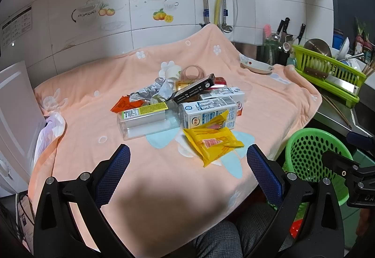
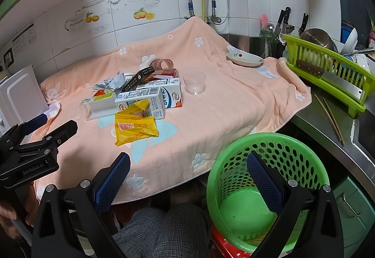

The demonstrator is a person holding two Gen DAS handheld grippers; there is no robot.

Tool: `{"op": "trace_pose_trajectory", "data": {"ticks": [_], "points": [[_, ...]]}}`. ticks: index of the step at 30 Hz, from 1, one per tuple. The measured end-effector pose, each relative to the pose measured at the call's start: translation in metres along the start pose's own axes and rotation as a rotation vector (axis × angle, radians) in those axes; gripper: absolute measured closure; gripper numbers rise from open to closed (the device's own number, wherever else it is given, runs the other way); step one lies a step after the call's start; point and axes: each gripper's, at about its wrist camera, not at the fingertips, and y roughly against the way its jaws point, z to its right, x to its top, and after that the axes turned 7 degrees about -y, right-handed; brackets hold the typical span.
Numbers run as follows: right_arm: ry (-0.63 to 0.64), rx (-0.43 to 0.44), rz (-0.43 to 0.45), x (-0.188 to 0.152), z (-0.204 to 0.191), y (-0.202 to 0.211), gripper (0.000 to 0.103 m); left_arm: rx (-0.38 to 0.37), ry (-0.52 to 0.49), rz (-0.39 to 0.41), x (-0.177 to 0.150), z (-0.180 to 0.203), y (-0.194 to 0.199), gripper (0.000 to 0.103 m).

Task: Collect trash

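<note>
A peach blanket (image 2: 234,105) with white flowers covers the desk. At its far right corner lies a shallow white dish (image 2: 245,59). Beyond the blanket's edge, a lime-green dish rack (image 2: 328,70) holds a cleaver (image 2: 328,75) and bowls. Two chopsticks (image 2: 329,116) lie on the steel counter (image 2: 328,134). Knives (image 2: 282,19) stand against the tiled wall (image 2: 257,0).
</note>
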Motion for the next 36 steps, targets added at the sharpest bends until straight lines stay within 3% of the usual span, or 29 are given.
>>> {"op": "trace_pose_trajectory", "data": {"ticks": [26, 36], "points": [[0.037, 0.049, -0.007, 0.019, -0.015, -0.028, 0.007, 0.033, 0.069, -0.035, 0.002, -0.031, -0.013, 0.005], [0.073, 0.116, -0.042, 0.027, -0.036, -0.054, 0.008, 0.066, 0.104, -0.057, -0.001, -0.052, -0.022, 0.005]]}}
